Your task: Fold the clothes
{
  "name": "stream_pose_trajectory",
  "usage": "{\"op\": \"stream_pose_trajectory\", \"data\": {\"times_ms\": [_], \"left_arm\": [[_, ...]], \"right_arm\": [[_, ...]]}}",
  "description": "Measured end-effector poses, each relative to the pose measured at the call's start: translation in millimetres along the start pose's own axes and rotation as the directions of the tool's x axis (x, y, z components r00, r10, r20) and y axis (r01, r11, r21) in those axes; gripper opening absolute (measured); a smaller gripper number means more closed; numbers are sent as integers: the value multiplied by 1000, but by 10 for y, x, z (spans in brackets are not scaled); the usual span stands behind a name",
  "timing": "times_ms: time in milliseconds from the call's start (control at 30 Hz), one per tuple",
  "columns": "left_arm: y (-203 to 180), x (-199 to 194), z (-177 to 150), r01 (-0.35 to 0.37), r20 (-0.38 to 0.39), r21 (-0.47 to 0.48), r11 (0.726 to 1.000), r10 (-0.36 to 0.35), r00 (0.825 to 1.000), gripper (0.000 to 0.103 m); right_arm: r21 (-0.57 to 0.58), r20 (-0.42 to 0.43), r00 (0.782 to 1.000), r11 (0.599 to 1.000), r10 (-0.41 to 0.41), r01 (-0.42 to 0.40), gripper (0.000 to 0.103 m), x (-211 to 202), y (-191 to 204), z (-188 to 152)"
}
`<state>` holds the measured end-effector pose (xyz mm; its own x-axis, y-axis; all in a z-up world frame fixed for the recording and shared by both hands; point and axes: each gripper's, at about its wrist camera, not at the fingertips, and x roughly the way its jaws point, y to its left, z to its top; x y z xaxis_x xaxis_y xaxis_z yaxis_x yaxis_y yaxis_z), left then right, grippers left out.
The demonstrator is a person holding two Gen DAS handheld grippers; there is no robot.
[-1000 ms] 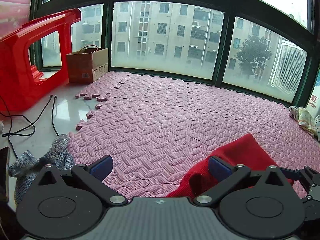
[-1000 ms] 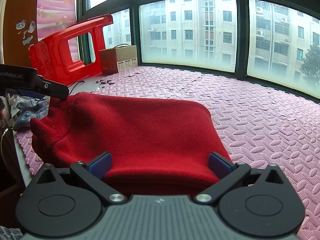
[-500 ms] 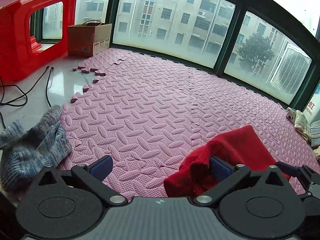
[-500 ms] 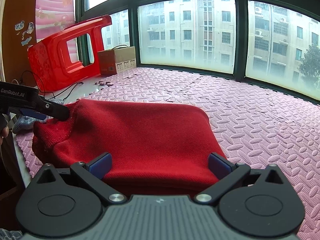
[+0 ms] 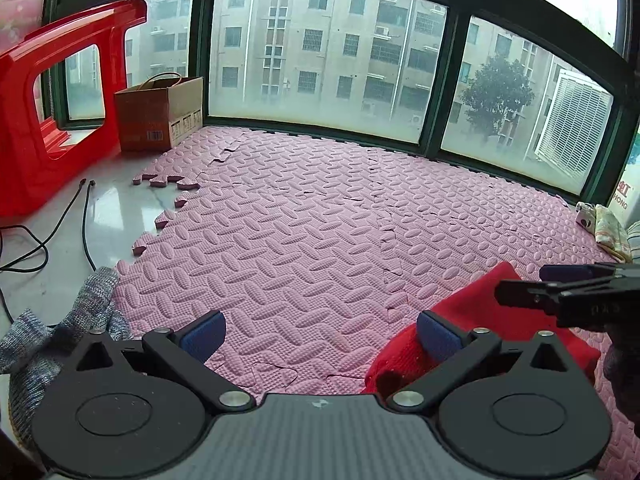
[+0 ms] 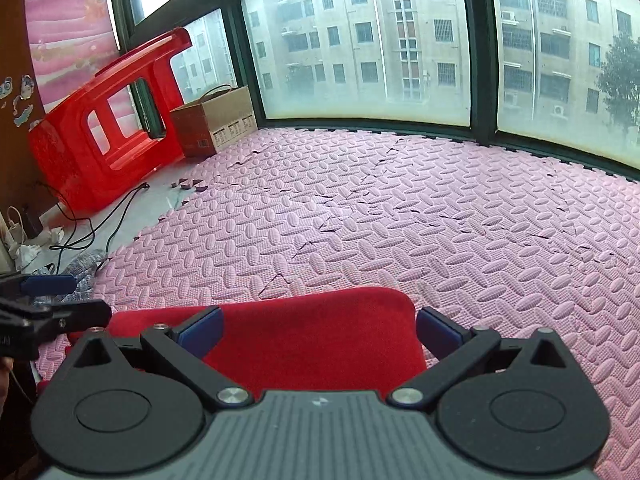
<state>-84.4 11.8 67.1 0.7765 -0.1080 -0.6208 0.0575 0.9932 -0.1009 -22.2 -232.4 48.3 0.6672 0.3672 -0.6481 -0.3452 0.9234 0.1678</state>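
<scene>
A folded red sweater (image 6: 312, 332) lies flat on the pink foam mat (image 6: 400, 220), just ahead of my right gripper (image 6: 318, 330), which is open and empty above its near edge. In the left wrist view the sweater (image 5: 480, 312) sits at the lower right, behind my right-hand fingertip. My left gripper (image 5: 320, 332) is open and empty over bare mat (image 5: 300, 240), to the left of the sweater. The right gripper's fingers (image 5: 560, 292) show at the right edge there. The left gripper's fingers (image 6: 56, 300) show at the left edge of the right wrist view.
A grey knit garment (image 5: 60, 328) lies at the mat's left edge on the marble sill. A red plastic stool (image 5: 48, 120) and a cardboard box (image 5: 160, 120) stand at the far left by the window. Black cables (image 5: 60, 232) cross the sill. Folded cloths (image 5: 608, 228) lie far right.
My left gripper has let go of the sweater's left edge and drawn back. The sweater now lies flat. My right gripper has pulled back and tilted up.
</scene>
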Motion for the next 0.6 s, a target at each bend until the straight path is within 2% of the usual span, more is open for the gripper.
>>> {"op": "stream_pose_trajectory", "data": {"times_ms": [67,133,300,367,500,600], "left_arm": [[-5,55,-33,-1,-18,10,1000,1,1000,103],[2,82,-49,-3,-25,9,1000,3,1000,103],[82,47,37,16,-15,-10,1000,-16,1000,103],[123,39,79,1,-5,-22,1000,-1,1000,103],[186,75,124,-4,-8,-54,999,3,1000,103],[182,127,117,-15,-28,-62,998,14,1000,103]], "right_arm": [[-12,-69,997,999,-34,33,103,175,14,8],[-31,-99,994,998,-51,48,102,293,42,-30],[-62,-43,997,996,-69,66,103,97,103,-27],[-84,-20,998,995,-63,61,103,-21,144,-44],[-136,24,1000,991,-12,15,103,-300,290,-196],[-128,34,999,992,5,0,103,-404,344,-351]]}}
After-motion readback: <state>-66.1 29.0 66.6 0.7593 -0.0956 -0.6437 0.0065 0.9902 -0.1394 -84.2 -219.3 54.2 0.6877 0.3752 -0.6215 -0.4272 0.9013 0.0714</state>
